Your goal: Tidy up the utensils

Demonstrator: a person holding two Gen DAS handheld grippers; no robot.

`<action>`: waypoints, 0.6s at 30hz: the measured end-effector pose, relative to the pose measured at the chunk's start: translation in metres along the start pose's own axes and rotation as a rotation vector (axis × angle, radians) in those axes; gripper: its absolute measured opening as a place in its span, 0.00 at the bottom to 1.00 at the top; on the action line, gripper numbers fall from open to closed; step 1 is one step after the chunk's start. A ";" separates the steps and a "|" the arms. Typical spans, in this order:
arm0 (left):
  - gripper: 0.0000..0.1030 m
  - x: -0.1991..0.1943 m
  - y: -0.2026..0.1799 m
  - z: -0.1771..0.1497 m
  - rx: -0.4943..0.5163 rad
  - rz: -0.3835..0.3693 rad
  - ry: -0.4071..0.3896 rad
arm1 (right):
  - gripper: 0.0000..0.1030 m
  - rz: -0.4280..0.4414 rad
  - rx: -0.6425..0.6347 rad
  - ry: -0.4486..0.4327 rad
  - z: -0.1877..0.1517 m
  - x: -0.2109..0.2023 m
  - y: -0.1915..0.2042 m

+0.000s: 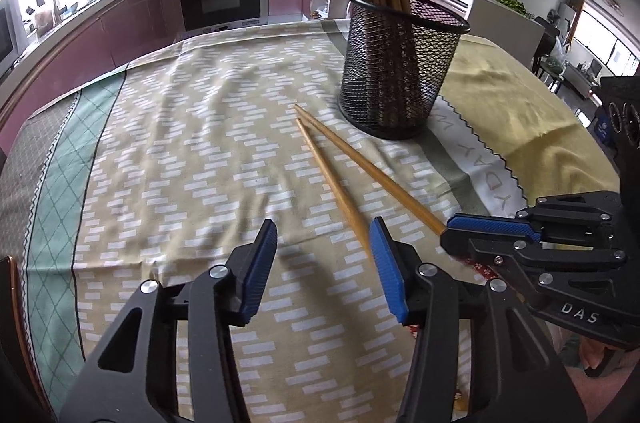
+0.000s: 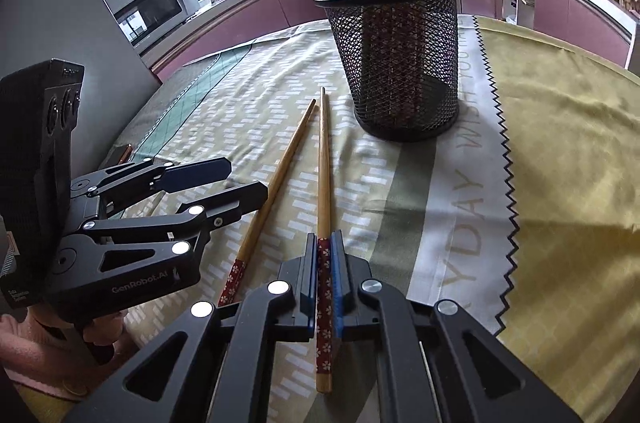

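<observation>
gripping slim wooden chopstick (image 2: pixel 324 159), round mesh holder (image 2: pixel 394 63)

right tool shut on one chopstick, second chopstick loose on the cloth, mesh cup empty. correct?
Not quite: the mesh cup is not empty; several chopsticks stand in it, as the right wrist view shows. The rest holds: the right tool is shut on one chopstick, and the second chopstick lies loose on the cloth.

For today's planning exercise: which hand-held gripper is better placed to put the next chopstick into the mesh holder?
Right. The right hand-held gripper is already shut on a chopstick aimed toward the mesh holder; the left hand-held gripper is open and holds nothing.
</observation>
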State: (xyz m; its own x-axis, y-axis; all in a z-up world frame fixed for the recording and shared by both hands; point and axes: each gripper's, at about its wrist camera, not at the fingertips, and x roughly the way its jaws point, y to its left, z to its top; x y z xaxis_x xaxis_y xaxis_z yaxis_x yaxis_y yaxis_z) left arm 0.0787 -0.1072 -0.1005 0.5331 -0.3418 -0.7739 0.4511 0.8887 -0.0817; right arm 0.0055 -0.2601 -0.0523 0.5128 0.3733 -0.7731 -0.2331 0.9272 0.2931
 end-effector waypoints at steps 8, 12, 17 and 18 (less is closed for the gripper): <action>0.42 0.004 -0.005 -0.002 0.020 0.019 0.008 | 0.06 0.006 0.012 0.000 -0.005 -0.005 -0.002; 0.31 0.006 0.000 -0.001 0.003 0.035 0.012 | 0.06 0.012 0.014 0.005 -0.007 -0.006 -0.002; 0.28 0.004 0.005 -0.001 -0.002 0.036 0.011 | 0.06 0.034 0.000 0.028 -0.011 -0.008 0.004; 0.28 0.004 0.005 -0.001 0.004 0.035 0.010 | 0.06 0.042 -0.004 0.036 -0.012 -0.008 0.006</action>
State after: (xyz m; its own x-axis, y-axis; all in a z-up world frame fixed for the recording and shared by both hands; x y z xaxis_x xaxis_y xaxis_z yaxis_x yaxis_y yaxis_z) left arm 0.0825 -0.1039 -0.1045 0.5410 -0.3077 -0.7827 0.4358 0.8986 -0.0520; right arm -0.0105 -0.2585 -0.0511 0.4722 0.4106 -0.7800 -0.2570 0.9106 0.3238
